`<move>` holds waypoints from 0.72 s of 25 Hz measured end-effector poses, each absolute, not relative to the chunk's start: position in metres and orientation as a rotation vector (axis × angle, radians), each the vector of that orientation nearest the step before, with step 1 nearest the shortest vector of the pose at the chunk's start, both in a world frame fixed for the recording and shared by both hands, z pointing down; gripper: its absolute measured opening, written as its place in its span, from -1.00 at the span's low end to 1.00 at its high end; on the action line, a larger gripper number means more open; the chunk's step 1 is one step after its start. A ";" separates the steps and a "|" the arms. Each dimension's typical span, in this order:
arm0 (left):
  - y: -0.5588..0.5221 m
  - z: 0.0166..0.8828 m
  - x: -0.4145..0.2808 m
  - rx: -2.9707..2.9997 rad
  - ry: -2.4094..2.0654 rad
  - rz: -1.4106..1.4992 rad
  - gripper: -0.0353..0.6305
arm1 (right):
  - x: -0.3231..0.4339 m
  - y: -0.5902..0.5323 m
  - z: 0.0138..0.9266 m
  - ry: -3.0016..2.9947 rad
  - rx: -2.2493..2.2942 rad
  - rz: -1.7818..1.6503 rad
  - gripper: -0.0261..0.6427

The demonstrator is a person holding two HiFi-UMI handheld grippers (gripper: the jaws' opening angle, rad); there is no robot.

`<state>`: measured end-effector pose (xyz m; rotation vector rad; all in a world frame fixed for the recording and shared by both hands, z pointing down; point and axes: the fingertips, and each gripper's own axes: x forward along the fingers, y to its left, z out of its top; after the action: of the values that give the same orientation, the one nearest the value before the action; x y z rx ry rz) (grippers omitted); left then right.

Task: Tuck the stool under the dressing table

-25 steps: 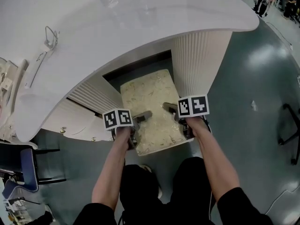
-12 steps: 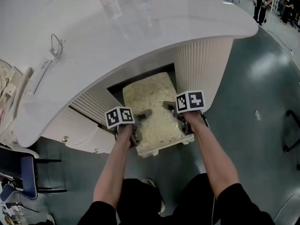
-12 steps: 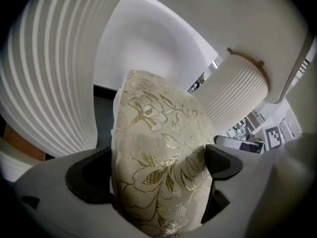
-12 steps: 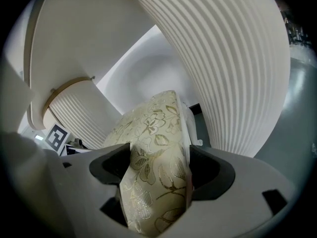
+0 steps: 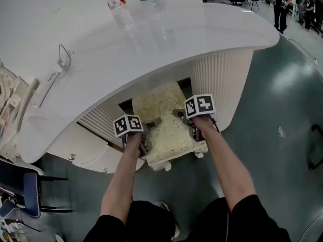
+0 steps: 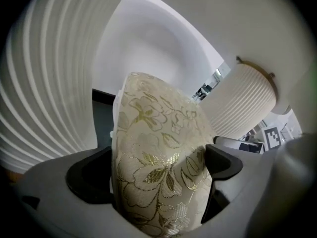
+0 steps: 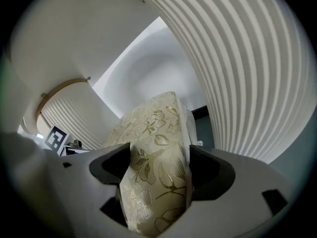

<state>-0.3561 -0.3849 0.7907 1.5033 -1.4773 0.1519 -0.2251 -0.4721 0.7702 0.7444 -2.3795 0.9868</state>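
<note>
- Left gripper (image 5: 150, 130) and right gripper (image 5: 182, 119): the fingers of each are clenched on the stool's (image 5: 162, 122) padded seat, one gripper at each near side.
- The stool has slid forward over the last second. Its far half is now hidden under the bench (image 5: 151, 49), between the ribbed pedestals.
- By my judgement a short further push finishes the tuck.

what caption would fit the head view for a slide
Left gripper and right gripper grip the floral stool, its seat partly under the white dressing table.
</note>
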 end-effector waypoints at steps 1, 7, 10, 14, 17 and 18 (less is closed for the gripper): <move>-0.389 0.791 -0.359 1.504 -1.477 0.151 0.81 | -0.228 -0.476 0.770 -2.379 0.744 0.985 0.07; -0.409 0.796 -0.372 1.497 -1.472 0.150 0.81 | -0.241 -0.496 0.776 -2.364 0.742 0.991 0.07; -0.418 0.800 -0.377 1.486 -1.462 0.149 0.81 | -0.246 -0.505 0.780 -2.350 0.750 0.998 0.07; -0.431 0.800 -0.383 1.494 -1.457 0.146 0.81 | -0.251 -0.518 0.780 -2.344 0.765 1.005 0.07; -0.439 0.799 -0.387 1.499 -1.454 0.143 0.81 | -0.254 -0.524 0.779 -2.346 0.778 1.007 0.07; -0.440 0.799 -0.388 1.499 -1.453 0.142 0.81 | -0.255 -0.526 0.778 -2.348 0.780 1.006 0.07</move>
<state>-0.3879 -0.4405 0.7990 1.4990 -1.4527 0.1416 -0.2545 -0.5256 0.7781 0.7799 -2.3482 1.0061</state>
